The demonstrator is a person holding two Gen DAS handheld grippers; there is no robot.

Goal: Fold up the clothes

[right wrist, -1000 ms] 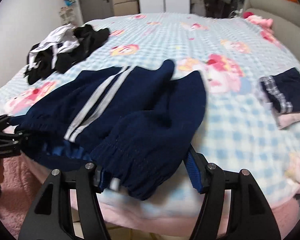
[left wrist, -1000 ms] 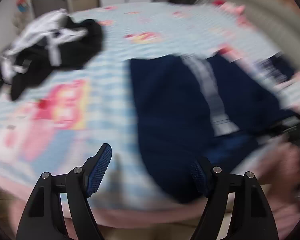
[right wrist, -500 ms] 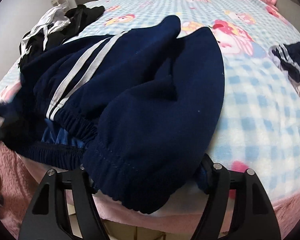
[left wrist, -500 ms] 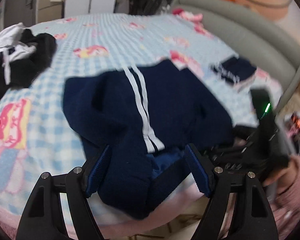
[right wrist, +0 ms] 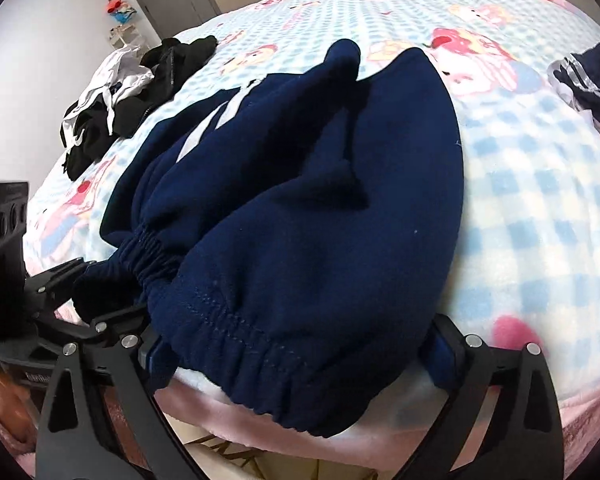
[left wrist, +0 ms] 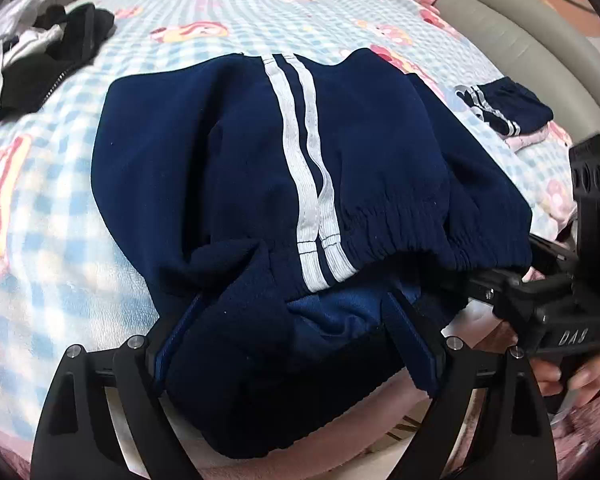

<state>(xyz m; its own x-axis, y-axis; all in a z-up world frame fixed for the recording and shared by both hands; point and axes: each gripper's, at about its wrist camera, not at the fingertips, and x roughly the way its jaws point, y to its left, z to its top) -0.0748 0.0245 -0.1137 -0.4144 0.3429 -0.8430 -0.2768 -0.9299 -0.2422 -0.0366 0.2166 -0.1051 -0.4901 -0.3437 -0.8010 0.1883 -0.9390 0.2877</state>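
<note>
Navy track pants with two white side stripes lie bunched at the near edge of the bed. My left gripper hangs over the elastic waistband end, its jaws opening wide; the fabric lies between the fingers without being pinched. My right gripper straddles the gathered hem of the pants; its jaws are opening too, and cloth drapes between them. The left gripper also shows beside the waistband in the right wrist view.
A pile of black and white clothes lies at the far left of the blue-checked blanket. A small folded navy striped piece rests at the right. A grey padded headboard borders the bed; a hand holds the right tool.
The left gripper swung right and down from bare blanket over the pants' waistband. The right gripper sank toward the hem and its jaws spread from a grip to wide apart.
</note>
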